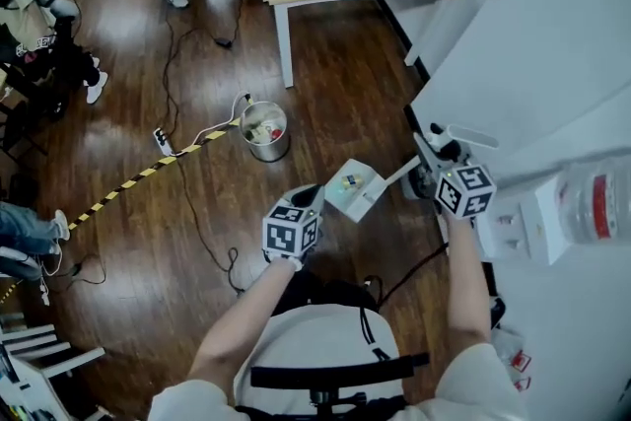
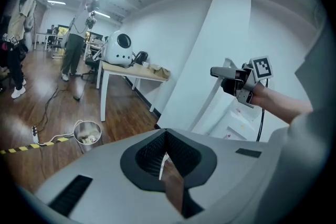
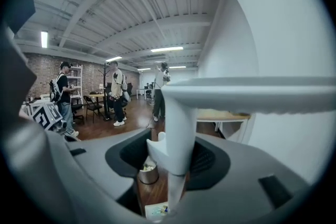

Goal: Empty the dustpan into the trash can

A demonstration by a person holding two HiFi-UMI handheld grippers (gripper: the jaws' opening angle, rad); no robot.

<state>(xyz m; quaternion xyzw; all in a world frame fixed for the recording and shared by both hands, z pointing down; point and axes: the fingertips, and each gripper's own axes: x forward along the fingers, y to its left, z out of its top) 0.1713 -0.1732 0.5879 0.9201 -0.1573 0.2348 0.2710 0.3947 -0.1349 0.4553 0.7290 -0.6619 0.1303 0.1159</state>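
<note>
Right gripper (image 1: 432, 163) is clamping the long white handle (image 3: 178, 128) of the white plastic dustpan (image 1: 353, 189), which I'm holding mid-frame, lower right of the round metal trash can (image 1: 264, 131); left gripper (image 1: 310, 197) jaws are sitting together, empty.

White dustpan (image 1: 362, 203) aloft, littered; steel trash can (image 1: 269, 151) upright on floor (image 1: 325, 84)

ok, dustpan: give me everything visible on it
The dustpan is white and plastic-looking: a shallow square pan on a long handle. It is held off the floor with small scraps inside. The right gripper clamps the handle; the left gripper sits at its near corner, contact unclear. The trash can stands beyond it.
</note>
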